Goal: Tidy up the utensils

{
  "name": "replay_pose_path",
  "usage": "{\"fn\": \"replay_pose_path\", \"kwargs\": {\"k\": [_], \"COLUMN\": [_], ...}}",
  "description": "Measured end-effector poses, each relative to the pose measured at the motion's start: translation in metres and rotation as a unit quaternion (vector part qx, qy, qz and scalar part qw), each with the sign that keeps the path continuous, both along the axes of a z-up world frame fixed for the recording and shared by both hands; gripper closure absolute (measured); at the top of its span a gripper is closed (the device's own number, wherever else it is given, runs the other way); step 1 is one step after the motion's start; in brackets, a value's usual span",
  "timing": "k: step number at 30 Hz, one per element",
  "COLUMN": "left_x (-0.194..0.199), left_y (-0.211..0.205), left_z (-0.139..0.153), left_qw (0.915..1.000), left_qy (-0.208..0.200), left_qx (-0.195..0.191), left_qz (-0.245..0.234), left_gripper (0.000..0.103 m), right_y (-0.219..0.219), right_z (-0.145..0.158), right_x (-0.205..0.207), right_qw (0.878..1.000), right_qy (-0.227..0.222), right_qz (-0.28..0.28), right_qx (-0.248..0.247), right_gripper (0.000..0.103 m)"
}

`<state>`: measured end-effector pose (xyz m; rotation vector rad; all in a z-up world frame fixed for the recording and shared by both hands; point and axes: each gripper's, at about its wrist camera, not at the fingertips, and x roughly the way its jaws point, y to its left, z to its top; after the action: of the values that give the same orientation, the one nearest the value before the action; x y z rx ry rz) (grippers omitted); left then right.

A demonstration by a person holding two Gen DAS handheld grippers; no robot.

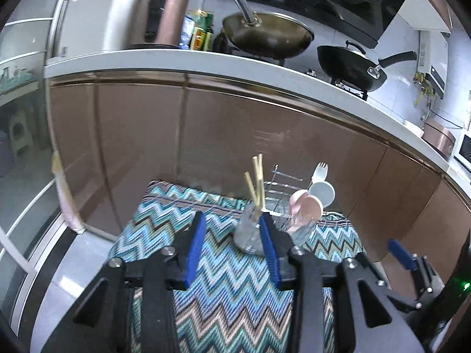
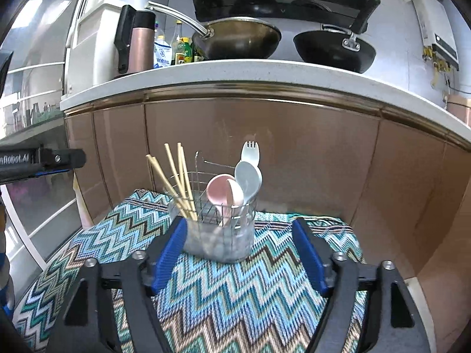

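A wire utensil holder (image 2: 219, 235) stands on a zigzag-patterned cloth (image 2: 235, 288). Several wooden chopsticks (image 2: 176, 182) lean in its left compartment. Pink spoons (image 2: 225, 191), a white spoon (image 2: 248, 178) and a white spork (image 2: 248, 150) stand in its right compartment. My right gripper (image 2: 240, 226) is open and empty, its blue fingers on either side of the holder, just in front of it. My left gripper (image 1: 232, 220) is open and empty, to the left of the holder (image 1: 250, 232). The chopsticks (image 1: 256, 182) and the spoons (image 1: 306, 206) also show in the left wrist view.
The cloth (image 1: 229, 279) covers a small table in front of brown kitchen cabinets (image 2: 265, 153). Above, the white counter (image 2: 235, 70) holds a wok (image 2: 238, 41), a black pan (image 2: 335, 48), bottles (image 2: 179, 50) and a thermos (image 2: 141, 47). Tiled floor (image 1: 73, 264) lies left.
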<state>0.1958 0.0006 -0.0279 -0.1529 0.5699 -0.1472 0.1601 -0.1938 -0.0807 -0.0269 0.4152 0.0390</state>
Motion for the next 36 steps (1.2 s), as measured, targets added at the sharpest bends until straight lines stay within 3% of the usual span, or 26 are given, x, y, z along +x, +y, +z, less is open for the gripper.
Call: {"fn": "replay_pose_path", "kwargs": {"k": [10, 14, 19, 36], "left_x": [-0.083, -0.110, -0.128, -0.135], "left_y": [0.012, 0.006, 0.003, 0.001], "left_z": [0.030, 0.044, 0.053, 0.057], "left_qw": [0.9966, 0.9929, 0.9904, 0.9801], "left_qy": [-0.070, -0.104, -0.117, -0.142], "left_qx": [0.036, 0.053, 0.069, 0.109], "left_qz": [0.024, 0.022, 0.025, 0.086], "left_gripper": [0.047, 0.041, 0.039, 0.035], "right_y": [0.002, 0.000, -0.002, -0.037], "right_z": [0.036, 0.052, 0.062, 0.065], "right_x": [-0.077, -0.099, -0.117, -0.134], "right_qw": [0.999, 0.999, 0.998, 0.996], "right_qy": [-0.031, -0.049, -0.060, -0.063], "right_qz": [-0.008, -0.015, -0.019, -0.064], "right_qx": [-0.013, -0.015, -0.015, 0.004], "right_gripper": [0.001, 0.000, 0.000, 0.000]}}
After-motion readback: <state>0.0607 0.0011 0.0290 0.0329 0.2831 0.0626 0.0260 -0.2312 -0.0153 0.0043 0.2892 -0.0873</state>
